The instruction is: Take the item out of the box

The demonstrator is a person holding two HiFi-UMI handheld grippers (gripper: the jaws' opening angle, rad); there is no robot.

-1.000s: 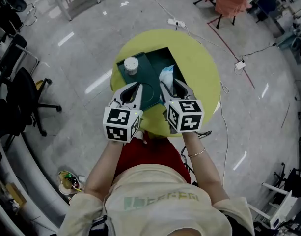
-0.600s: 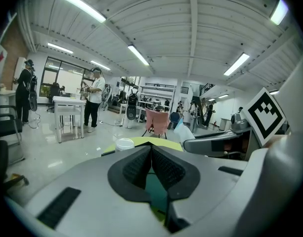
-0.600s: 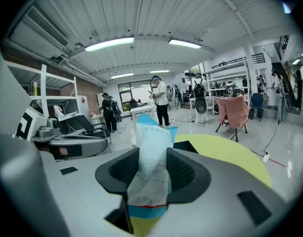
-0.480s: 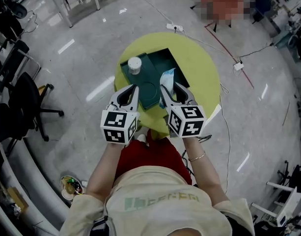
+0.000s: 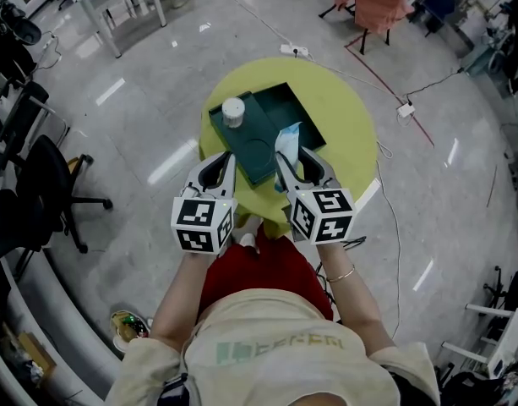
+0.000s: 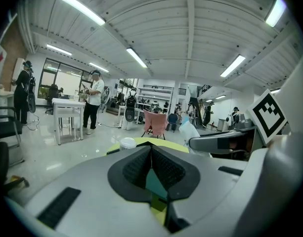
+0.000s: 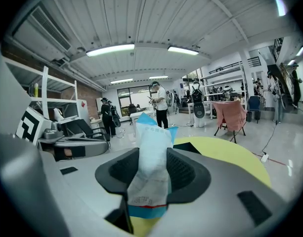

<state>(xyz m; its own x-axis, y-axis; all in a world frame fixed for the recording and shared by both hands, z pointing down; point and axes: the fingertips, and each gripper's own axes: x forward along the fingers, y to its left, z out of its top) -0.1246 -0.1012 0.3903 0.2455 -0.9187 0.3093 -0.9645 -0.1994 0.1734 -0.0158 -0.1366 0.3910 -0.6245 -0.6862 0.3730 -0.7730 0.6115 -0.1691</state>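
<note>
Right gripper (image 5: 297,156) clamps packet (image 5: 286,137) above box's (image 5: 286,101) near edge. Left gripper (image 5: 227,161), jaws together, empty, beside box. Extraction underway; next, likely carry packet clear.

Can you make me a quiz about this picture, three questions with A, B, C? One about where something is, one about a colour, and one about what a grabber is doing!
1. Where does the white cup stand?
A. on the floor
B. on the green lid
C. on a chair

2. What colour is the round table?
A. red
B. black
C. yellow-green

3. What is the right gripper doing?
A. gripping a white-and-blue packet
B. hanging open with nothing in it
C. gripping a spoon

Answers:
1 B: the head view shows the cup sitting on the flat dark green piece on the table.
2 C: the tabletop is yellow-green all around the green parts.
3 A: the right gripper view shows both pads pressed on the packet.
</note>
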